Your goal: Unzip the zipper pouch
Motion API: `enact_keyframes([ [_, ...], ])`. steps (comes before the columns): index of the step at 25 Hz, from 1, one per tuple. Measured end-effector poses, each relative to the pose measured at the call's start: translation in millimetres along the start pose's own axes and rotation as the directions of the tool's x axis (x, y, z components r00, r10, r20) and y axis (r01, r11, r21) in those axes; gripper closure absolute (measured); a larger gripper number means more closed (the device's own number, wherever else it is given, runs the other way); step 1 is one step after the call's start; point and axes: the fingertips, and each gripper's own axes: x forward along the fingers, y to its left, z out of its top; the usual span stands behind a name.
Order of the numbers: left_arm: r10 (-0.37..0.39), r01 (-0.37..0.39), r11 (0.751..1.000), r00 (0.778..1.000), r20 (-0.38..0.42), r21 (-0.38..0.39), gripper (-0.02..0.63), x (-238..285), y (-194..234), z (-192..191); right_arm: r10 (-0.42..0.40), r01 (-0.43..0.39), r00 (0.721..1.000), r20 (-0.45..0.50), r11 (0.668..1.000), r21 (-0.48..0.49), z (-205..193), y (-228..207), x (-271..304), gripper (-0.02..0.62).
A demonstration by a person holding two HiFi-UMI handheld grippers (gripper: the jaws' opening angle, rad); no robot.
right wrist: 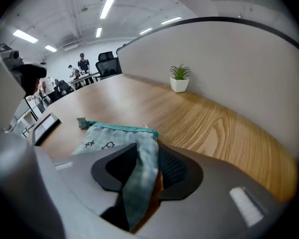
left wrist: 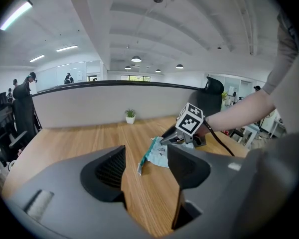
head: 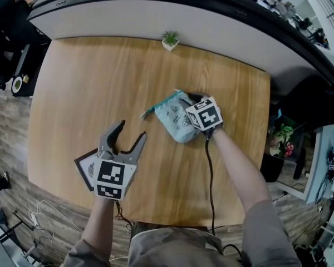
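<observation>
Pouch (head: 175, 118) lies right of centre on the table (head: 100, 77). Your right gripper (head: 193, 100) is down on its far right end, and your left gripper (head: 132, 131) waits well apart, nearer you.

Left gripper view: your jaws stand spread over bare wood, with the pouch (left wrist: 155, 156) ahead.

Right gripper view: your jaws pinch a fold of fabric below the teal zipper (right wrist: 122, 128). This probably anchors the pouch so the left can work the zipper.
</observation>
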Motion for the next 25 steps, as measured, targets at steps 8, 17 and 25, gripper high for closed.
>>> enact_keyframes([
  [8,0.014,-0.014,1.0,1.0,0.003,0.019,0.342,-11,0,1,-0.01,0.012,0.998,0.06,0.999,-0.041,11,11,-19,0.568],
  [17,0.033,-0.04,0.996,0.995,0.089,0.078,0.342,-55,-12,43,-0.04,0.104,0.941,0.336,0.979,-0.174,77,43,-142,0.574],
  [25,0.033,-0.065,0.988,0.976,0.215,0.143,0.342,-121,-40,104,-0.022,0.175,0.851,0.525,0.954,-0.244,107,88,-287,0.574],
])
